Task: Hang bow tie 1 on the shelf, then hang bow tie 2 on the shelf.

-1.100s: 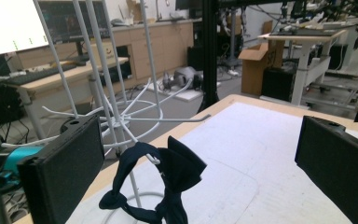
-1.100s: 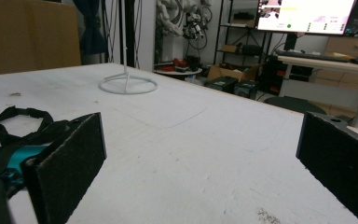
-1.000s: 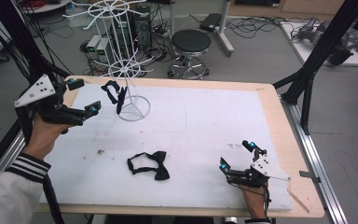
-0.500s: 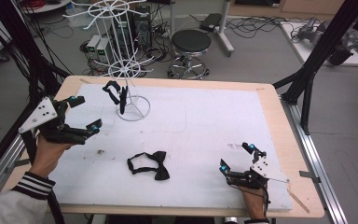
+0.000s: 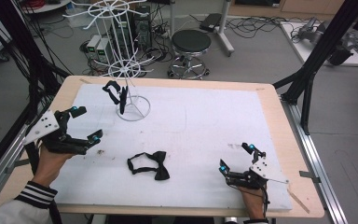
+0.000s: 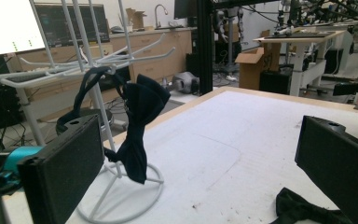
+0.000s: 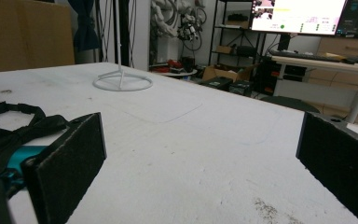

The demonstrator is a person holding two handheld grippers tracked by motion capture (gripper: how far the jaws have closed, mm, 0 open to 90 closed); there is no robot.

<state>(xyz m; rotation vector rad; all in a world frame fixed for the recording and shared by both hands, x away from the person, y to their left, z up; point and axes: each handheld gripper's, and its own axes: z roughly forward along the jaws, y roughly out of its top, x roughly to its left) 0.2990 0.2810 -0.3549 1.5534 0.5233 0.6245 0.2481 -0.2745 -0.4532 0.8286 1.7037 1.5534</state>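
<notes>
A black bow tie is lying flat on the white mat covering the table, near the front edge and roughly midway between the two hands. Its strap is curling out in a loop to the left of the knot, and the two wings are fanning to the right.

The left tongs are hovering above the mat's left side with the jaws spread wide and nothing between them; in the left gripper view the lying tie's edge is peeking in at the lower right. The right tongs are resting low over the mat near the front right corner, also spread and empty — the tie is sitting just beyond the left jaw in the right gripper view.

A second bow tie is already hanging from a lower arm of the white wire rack, which is standing on its ring base at the back left.

The tie on the mat is looking light, soft and floppy (fabric with a thin strap), so it will likely sag and swing once lifted. The centre knot seems the firmest place to pinch; taking the strap loop instead would probably leave it open for hooking over a rack arm.
</notes>
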